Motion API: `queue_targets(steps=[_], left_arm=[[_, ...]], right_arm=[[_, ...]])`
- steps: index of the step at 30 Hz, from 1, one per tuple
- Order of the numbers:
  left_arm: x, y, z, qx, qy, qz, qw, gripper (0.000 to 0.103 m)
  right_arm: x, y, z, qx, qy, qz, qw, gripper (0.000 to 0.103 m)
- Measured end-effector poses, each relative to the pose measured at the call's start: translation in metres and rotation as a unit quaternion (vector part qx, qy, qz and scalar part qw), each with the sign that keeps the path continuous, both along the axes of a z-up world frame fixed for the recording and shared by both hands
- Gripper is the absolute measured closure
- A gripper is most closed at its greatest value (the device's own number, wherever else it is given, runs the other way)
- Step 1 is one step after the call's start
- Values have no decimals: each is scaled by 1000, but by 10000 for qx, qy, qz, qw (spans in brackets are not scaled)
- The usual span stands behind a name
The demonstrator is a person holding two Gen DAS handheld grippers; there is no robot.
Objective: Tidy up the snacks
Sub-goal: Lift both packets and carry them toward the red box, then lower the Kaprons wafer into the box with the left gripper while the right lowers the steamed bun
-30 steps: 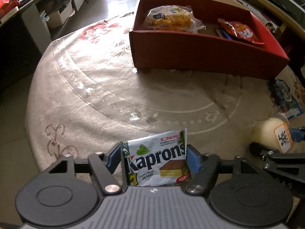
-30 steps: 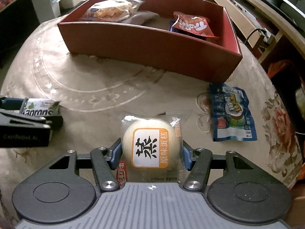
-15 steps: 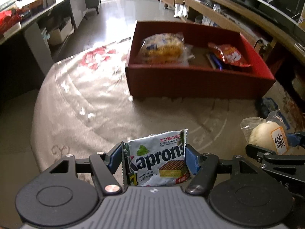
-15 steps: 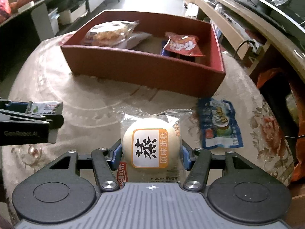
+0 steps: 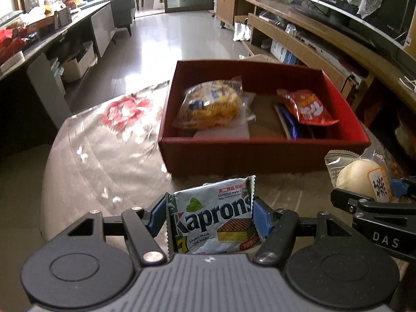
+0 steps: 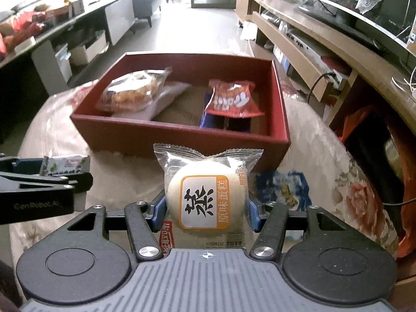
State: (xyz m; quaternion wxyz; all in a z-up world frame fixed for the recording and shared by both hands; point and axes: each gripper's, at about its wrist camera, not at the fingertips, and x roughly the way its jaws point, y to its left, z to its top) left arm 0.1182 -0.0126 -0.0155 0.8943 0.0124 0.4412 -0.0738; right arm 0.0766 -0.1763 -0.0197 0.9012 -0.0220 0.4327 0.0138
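Observation:
My left gripper (image 5: 209,214) is shut on a silver Kaprons wafer pack (image 5: 213,221), held above the table in front of the red box (image 5: 260,153). My right gripper (image 6: 206,208) is shut on a clear-wrapped steamed cake (image 6: 205,200), also raised before the red box (image 6: 182,135). The box holds a yellow pastry bag (image 5: 212,105), a red chip bag (image 5: 306,108) and a blue pack (image 5: 288,122). The cake also shows at the right of the left wrist view (image 5: 364,176); the wafer pack shows at the left of the right wrist view (image 6: 66,165).
A blue snack pack (image 6: 283,187) lies on the beige floral tablecloth (image 5: 104,156) right of the cake, below the box's near right corner. A long wooden TV bench (image 6: 312,52) runs along the right. Cabinets stand on the left.
Both grippers have risen with their snacks and moved a little toward the red box, so its inside now shows from higher up. Both grips are unchanged.

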Motion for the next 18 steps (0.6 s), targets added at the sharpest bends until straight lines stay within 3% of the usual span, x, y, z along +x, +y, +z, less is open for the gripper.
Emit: queue_targets(steps=[18], left_arm=[[41, -21, 25, -83, -344, -38, 9994, 33]], right_arm=[[34, -23, 23, 277, -370, -295, 9985, 37]])
